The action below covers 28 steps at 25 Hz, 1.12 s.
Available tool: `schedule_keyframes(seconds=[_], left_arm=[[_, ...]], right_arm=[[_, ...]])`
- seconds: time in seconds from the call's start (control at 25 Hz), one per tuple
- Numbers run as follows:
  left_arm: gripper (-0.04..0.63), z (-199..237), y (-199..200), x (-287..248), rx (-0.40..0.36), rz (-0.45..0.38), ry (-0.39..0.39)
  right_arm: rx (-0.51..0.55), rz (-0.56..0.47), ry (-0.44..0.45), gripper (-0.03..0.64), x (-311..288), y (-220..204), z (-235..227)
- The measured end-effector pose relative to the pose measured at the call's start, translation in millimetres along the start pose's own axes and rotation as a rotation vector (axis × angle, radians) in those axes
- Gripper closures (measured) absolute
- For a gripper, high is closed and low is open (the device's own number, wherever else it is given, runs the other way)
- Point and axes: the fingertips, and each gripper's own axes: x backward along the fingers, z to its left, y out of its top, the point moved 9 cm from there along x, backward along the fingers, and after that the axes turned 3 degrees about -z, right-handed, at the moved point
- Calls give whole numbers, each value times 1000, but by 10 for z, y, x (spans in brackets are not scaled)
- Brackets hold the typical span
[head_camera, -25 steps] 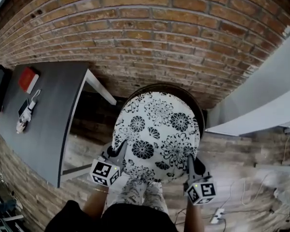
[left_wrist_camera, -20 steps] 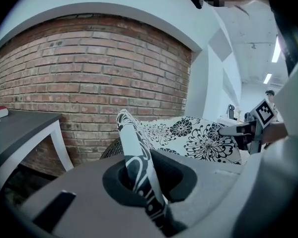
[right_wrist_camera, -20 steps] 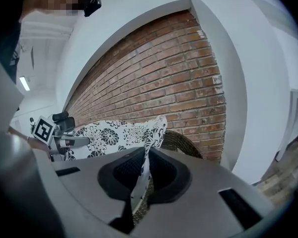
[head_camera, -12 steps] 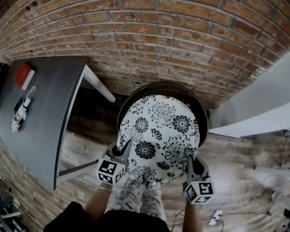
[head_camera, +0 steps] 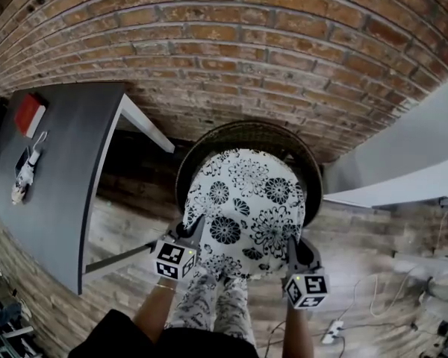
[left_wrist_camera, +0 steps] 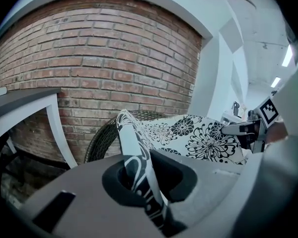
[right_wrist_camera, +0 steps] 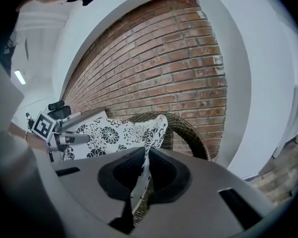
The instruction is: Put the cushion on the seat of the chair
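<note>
A round white cushion [head_camera: 245, 200] with black flower print hangs level over a dark wicker chair [head_camera: 248, 136] that stands against the brick wall. My left gripper [head_camera: 188, 233] is shut on the cushion's near left edge [left_wrist_camera: 134, 152], and my right gripper [head_camera: 293, 246] is shut on its near right edge [right_wrist_camera: 148, 157]. In the left gripper view the chair's woven rim [left_wrist_camera: 100, 142] shows behind the cushion. The right gripper view shows the chair's rim [right_wrist_camera: 188, 133] just beyond the cushion's corner. The seat is hidden under the cushion.
A grey table [head_camera: 56, 192] with white legs stands left of the chair, with a red box [head_camera: 28, 114] and a small device [head_camera: 21, 177] on it. A white surface [head_camera: 388, 192] lies to the right. Cables and a power strip [head_camera: 336, 335] lie on the wooden floor.
Both grippers have carried the cushion forward and down over the chair; more of the wicker rim now shows around and behind it. Both stay shut on it.
</note>
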Motion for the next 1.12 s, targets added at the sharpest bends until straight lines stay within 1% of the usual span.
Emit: schedule_keyframes(seconds=[0.2,0.56,0.84,1.12], left_arm=[[583,66,-124,-143,24,19,-1],[583,145,-365,-349,23,75,-13],[583,219,-528,-475,57,80,-4],[583,284,-741,-587,73,103,14]], right_arm=[[-2,24,-12,598,-75,-100,-73],[-19,69,-25,598,-263,-299,-142],[-7,88,-28,598,-422,-437,-186],[0,119,-33,598,-553,-598,-232]])
